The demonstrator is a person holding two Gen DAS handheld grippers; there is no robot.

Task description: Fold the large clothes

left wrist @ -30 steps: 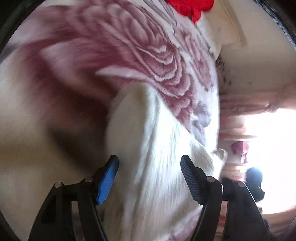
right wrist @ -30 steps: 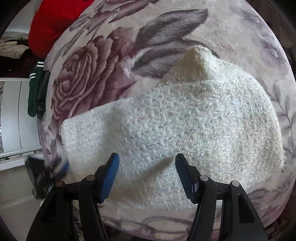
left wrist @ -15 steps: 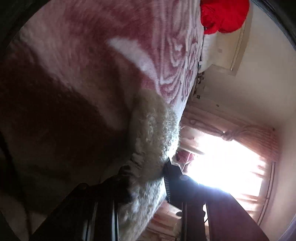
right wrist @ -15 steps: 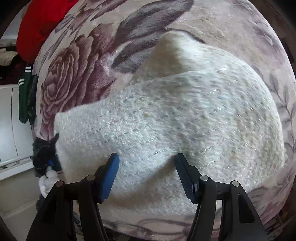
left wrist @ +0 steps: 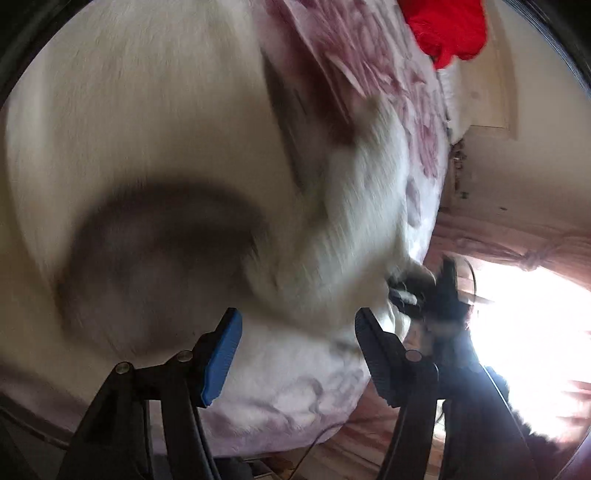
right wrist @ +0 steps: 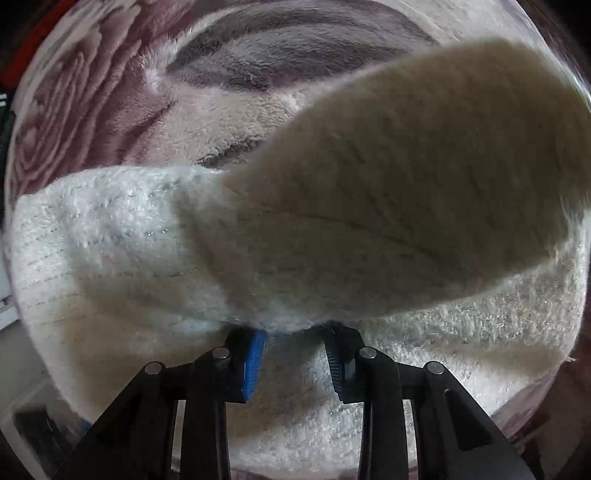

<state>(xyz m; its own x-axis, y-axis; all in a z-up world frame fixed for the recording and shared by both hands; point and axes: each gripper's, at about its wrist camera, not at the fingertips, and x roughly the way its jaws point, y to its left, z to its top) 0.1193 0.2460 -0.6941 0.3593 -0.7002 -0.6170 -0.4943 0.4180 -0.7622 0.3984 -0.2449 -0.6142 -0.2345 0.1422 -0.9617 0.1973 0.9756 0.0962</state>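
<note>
Pinching sweater (right wrist: 369, 206) edge, right tongs (right wrist: 295, 354)

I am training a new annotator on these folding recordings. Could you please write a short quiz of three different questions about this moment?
1. True or false: the left gripper is clamped on the white sweater.
2. Which colour is the garment at the far edge of the floral blanket? A green, B red, C blue.
3. What does the right gripper pinch?

Key
1. False: its fingers stand apart with nothing between them and have just been opening.
2. B.
3. The white sweater: its fingers have just been closing on a raised fold of it.
</note>
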